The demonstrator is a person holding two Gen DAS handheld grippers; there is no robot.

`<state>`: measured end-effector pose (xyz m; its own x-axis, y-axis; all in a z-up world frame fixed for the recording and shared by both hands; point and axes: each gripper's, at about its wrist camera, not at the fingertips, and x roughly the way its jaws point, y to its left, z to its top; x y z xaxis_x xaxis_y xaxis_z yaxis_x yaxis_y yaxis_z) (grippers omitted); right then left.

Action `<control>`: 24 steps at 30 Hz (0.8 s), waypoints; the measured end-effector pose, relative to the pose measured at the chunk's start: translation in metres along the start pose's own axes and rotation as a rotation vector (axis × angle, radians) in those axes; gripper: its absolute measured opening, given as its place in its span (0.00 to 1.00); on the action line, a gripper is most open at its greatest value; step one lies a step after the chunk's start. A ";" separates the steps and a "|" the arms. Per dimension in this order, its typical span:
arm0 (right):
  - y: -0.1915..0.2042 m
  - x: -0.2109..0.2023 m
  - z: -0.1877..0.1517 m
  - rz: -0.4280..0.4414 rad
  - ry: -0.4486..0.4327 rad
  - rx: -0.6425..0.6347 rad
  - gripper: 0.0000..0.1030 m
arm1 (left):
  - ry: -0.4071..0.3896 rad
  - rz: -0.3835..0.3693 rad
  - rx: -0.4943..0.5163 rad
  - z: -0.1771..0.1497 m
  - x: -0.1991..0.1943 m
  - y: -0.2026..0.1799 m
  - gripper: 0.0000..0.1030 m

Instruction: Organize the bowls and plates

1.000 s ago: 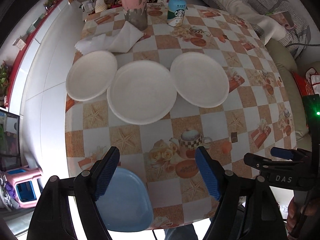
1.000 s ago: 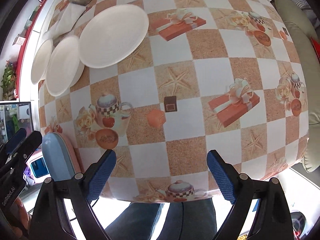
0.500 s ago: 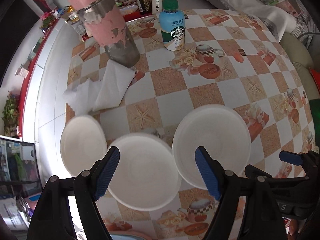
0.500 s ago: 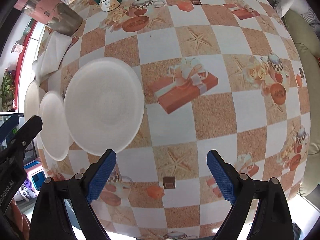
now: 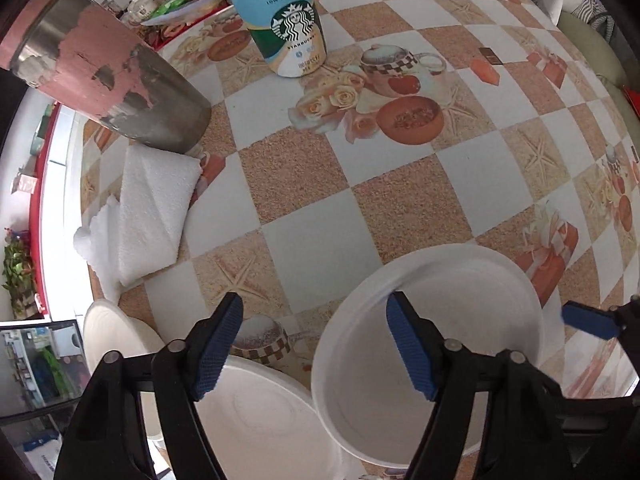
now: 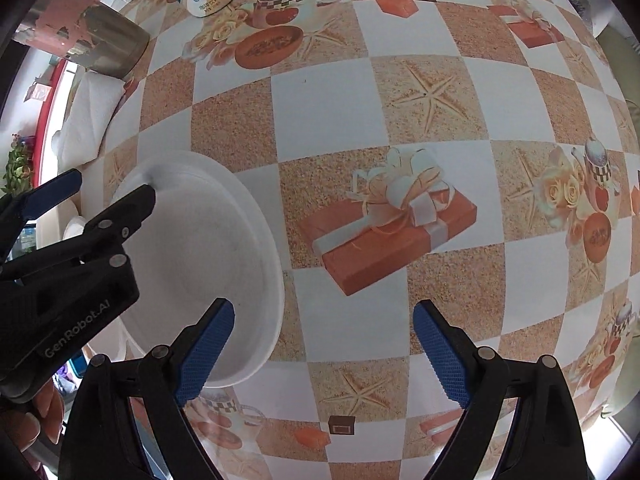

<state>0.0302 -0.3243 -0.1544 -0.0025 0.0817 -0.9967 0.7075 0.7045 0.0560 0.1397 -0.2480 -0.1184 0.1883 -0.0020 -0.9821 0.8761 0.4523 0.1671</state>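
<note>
Your left gripper [image 5: 314, 346] stood open, its right finger [image 5: 410, 350] over the rightmost white plate [image 5: 476, 320], which lay on the table [image 5: 320, 216] beside the middle plate [image 5: 256, 416]. Your right gripper [image 6: 324, 354] gaped, holding nothing, just right of that plate.

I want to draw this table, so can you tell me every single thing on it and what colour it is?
Plates: three, white, in a row at the near edge.
Towel: one, white, folded, far left.
Metal tumbler: one, silver with peeling pink, just behind the towel.
Starbucks bottle: one, blue and cream, far side.
Tablecloth: one, orange-and-white checks with starfish, gifts and teapots.
Left gripper: black, blue pads, open over the right-hand plate's far rim.
Right gripper: black, blue pads, open at that plate's right edge.
</note>
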 end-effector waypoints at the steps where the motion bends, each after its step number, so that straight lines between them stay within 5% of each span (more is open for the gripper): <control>1: 0.002 0.001 0.001 0.005 0.000 -0.002 0.68 | 0.014 -0.016 0.001 0.001 0.003 -0.001 0.61; 4: 0.012 0.008 0.012 0.055 0.011 0.011 0.46 | 0.060 -0.041 0.032 0.002 0.010 -0.010 0.38; 8: 0.027 0.013 0.018 0.116 0.023 -0.004 0.17 | 0.076 -0.019 0.067 0.000 0.013 -0.024 0.35; 14: 0.013 0.011 0.012 0.095 0.028 -0.025 0.17 | 0.084 -0.032 0.098 -0.018 0.006 -0.059 0.34; 24: -0.027 0.022 -0.043 0.009 0.055 -0.038 0.17 | 0.095 -0.104 0.162 -0.071 -0.010 -0.141 0.34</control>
<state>-0.0194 -0.3108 -0.1752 -0.0362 0.1260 -0.9914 0.6804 0.7297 0.0679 -0.0175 -0.2485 -0.1384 0.0569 0.0459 -0.9973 0.9501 0.3044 0.0683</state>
